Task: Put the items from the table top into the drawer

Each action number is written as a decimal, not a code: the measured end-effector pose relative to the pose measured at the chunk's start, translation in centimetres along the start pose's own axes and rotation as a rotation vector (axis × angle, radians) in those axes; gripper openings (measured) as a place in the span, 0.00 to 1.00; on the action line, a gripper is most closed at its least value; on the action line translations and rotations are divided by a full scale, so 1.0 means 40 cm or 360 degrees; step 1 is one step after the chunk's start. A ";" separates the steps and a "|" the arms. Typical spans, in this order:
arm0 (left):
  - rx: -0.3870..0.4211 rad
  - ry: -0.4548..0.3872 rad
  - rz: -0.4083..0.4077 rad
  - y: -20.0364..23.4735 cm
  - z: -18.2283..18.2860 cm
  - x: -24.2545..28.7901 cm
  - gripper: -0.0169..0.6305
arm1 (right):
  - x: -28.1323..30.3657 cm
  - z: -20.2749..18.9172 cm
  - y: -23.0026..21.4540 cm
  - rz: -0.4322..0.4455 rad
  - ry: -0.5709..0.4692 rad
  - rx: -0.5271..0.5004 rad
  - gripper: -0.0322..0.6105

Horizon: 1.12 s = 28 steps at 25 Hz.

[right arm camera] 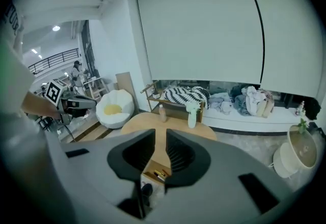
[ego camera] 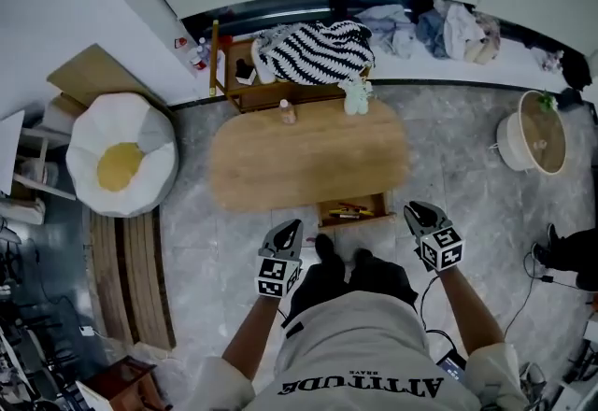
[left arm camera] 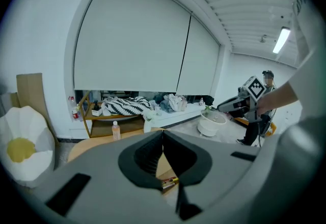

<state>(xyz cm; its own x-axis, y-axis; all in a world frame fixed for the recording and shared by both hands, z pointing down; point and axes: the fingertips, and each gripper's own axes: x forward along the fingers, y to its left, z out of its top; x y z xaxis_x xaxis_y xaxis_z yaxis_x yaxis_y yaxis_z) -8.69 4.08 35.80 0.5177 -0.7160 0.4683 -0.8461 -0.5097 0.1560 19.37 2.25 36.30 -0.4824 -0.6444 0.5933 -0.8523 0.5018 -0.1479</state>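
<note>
**Surface** [ego camera: 308, 166]: oval, pale wood, standing on a grey stone-patterned floor [ego camera: 458, 213] at the centre of the head view.

**Items on the surface:**
- A small bottle [ego camera: 288, 111] stands upright at the far edge.
- A pale green vase-like piece [ego camera: 356, 97] stands upright near it, to its right.
- The two stand apart from each other.

**Drawer** [ego camera: 321, 212]: pulled out from the near side of the surface, right of centre. Inside lie thin coloured stick-like items [ego camera: 350, 209], too small to name.

**Left gripper** [left arm camera: 163, 133]: held in the air near the person, short of the surface and left of the drawer. Its jaws are clenched, tips meeting, with nothing between them.

**Right gripper** [right arm camera: 160, 131]: held in the air right of the drawer. Its jaws are released, with a narrow gap and nothing in it.

**Surroundings:**
- Far side: a low wooden shelf unit [ego camera: 271, 95] behind the surface, with a black-and-white striped cloth [ego camera: 313, 51] draped on it.
- Far right: a heap of clothes [ego camera: 448, 31] on a white ledge.
- Left: a white beanbag [ego camera: 121, 134] with a yellow centre.
- Right: a round pale tub [ego camera: 512, 143].
</note>
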 end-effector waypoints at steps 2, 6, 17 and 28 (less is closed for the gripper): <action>0.0007 -0.0050 0.0044 -0.014 0.021 -0.029 0.06 | -0.052 0.014 -0.009 -0.0026 -0.0040 -0.0004 0.17; -0.0041 -0.0101 0.0095 -0.069 0.038 -0.076 0.06 | -0.160 0.031 -0.012 -0.0016 -0.0142 -0.0044 0.14; -0.0151 -0.0204 0.0215 -0.330 0.002 -0.263 0.06 | -0.433 -0.135 0.023 0.0085 -0.0207 -0.0230 0.09; -0.0181 -0.0181 0.0279 -0.461 -0.088 -0.476 0.06 | -0.563 -0.227 0.133 0.0167 -0.0308 -0.0289 0.08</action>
<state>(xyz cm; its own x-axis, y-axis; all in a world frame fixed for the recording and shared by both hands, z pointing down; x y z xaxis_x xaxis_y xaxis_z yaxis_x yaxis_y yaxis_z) -3.40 28.79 27.06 0.3672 -0.8411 0.3970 -0.9298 -0.3206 0.1808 27.53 24.67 29.34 -0.6108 -0.6728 0.4174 -0.7536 0.6557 -0.0459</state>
